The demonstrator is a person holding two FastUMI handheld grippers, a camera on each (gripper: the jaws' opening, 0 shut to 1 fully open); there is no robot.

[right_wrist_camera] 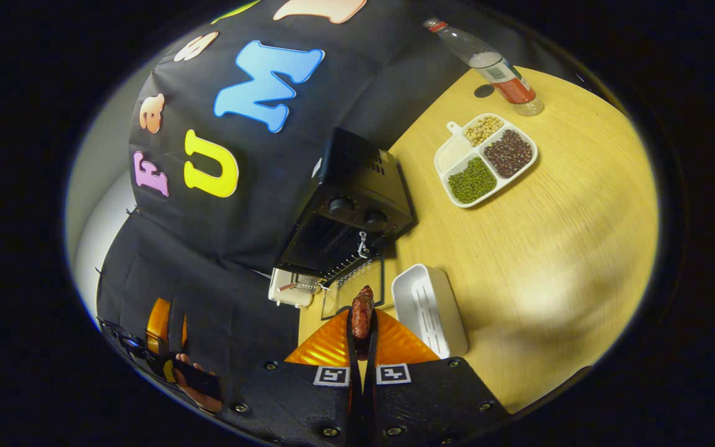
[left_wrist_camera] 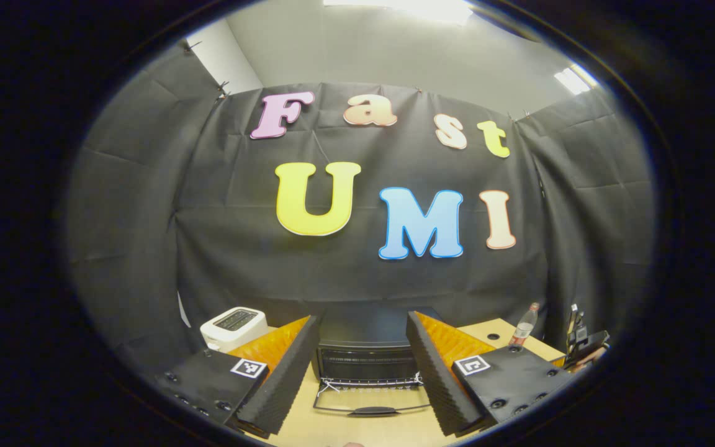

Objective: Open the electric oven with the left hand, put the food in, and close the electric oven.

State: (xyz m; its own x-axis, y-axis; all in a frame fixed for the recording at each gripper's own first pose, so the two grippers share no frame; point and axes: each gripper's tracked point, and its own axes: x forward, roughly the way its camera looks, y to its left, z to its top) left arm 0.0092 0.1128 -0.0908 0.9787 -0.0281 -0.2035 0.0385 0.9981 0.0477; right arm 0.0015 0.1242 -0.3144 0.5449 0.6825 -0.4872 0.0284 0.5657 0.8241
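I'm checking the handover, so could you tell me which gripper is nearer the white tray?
Right. The right gripper, shut on the food, sits just beside the white tray; the left gripper faces the open oven.

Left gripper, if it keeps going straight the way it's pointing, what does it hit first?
Probably the oven: the left gripper is open and aimed at its open front, with the lowered door lying just below that line. Depth is unclear.

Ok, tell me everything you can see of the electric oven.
The electric oven is a small black box, metal by its look, standing on the wooden table against the booth's cloth wall. Two round knobs sit on its front panel and vent slots on its side. Its glass door is dropped open and lies flat toward the front, handle at the near edge, the cavity and wire rack exposed. A white toaster stands beside it.
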